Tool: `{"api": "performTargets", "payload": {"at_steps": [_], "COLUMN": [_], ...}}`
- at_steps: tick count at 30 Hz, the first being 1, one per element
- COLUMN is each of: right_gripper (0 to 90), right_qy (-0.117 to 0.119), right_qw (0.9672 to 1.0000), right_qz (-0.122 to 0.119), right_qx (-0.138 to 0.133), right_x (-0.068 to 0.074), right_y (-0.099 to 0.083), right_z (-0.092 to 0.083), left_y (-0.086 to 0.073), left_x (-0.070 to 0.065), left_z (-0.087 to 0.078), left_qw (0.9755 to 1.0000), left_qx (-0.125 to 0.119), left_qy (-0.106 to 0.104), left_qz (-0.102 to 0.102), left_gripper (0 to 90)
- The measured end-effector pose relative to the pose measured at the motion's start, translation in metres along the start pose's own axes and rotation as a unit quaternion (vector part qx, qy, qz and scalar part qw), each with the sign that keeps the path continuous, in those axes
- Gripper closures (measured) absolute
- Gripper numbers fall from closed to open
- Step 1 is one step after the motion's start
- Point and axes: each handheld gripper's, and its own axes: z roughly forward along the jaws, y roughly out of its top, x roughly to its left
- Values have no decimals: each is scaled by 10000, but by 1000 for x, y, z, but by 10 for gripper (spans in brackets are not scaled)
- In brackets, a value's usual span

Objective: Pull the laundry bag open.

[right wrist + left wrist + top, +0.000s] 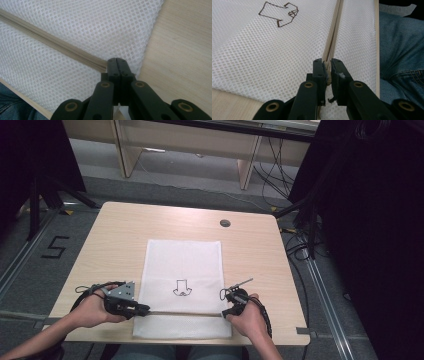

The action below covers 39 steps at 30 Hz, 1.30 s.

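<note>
Left gripper (328,68) jaws pinching beige zipper (333,32), white mesh bag (262,55) with shirt drawing (279,13), jeans (399,42) beside table edge (227,106)

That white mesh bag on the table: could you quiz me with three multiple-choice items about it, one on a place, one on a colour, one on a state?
1. Where do the tongs meet the white mesh laundry bag?
A. Far corners
B. Both ends of its zipper
C. On the shirt drawing

2. What colour is the zipper?
A. Beige
B. Red
C. Blue

3. How do the left tongs stand?
A. Wide open
B. Lifted clear
C. Shut on the zipper's pull

Answers: B, the left tongs and the right tongs sit at opposite zipper ends; A, its tape looks beige; C, the jaws pinch the pull.
</note>
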Motion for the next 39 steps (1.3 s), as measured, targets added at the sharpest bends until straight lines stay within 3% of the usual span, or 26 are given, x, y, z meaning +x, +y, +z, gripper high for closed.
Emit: {"api": "performTargets", "payload": {"at_steps": [7,9,11,13,15,16,18,19,22,23,24,27,29,30,35,39], "right_gripper": [900,900,900,900,900,900,900,900,900,900,900,900,900,900,900,900], "right_qy": [-26,25,-29,18,61,61,55,23,59,17,-3,0,41,69,57,55], "right_qw": [10000,10000,9999,10000,9996,9996,9996,10000,9995,10000,10000,9999,10000,9997,9996,9996], "right_qz": [86,-27,108,49,-238,-244,-235,19,-264,3,97,106,-3,-205,-223,-218], "right_qx": [27,-18,17,16,-127,-136,-141,10,-146,-4,11,30,4,-124,-135,-143], "right_x": [1,-1,1,0,-3,-3,-3,0,-4,0,1,1,-1,-3,-3,-3], "right_y": [0,0,0,0,1,1,0,0,1,0,0,0,0,1,1,0], "right_z": [-1,0,-1,0,1,2,2,0,2,0,0,-1,0,1,2,2], "left_y": [-2,-3,-5,-7,-9,-10,-11,-11,-10,-10,-11,-15,-17,-19,-22,-23], "left_x": [0,1,1,3,3,3,4,4,3,3,4,6,7,8,9,8], "left_z": [-2,-3,-5,-8,-9,-10,-12,-12,-12,-12,-13,-17,-20,-21,-26,-26], "left_qw": [10000,10000,9999,9999,9998,9998,9999,9999,9998,9998,9998,9996,9995,9994,9991,9993], "left_qx": [-21,-4,-49,-7,-57,-22,-17,-17,-58,-58,-18,-18,-48,-23,-78,-78], "left_qy": [-13,19,51,112,109,135,117,117,93,93,162,225,249,274,294,286], "left_qz": [-58,-64,-81,-69,-163,-158,-116,-116,-151,-151,-120,-157,-207,-193,-294,-229], "left_gripper": [818,818,818,818,818,818,818,818,818,818,818,818,818,818,818,818]}}
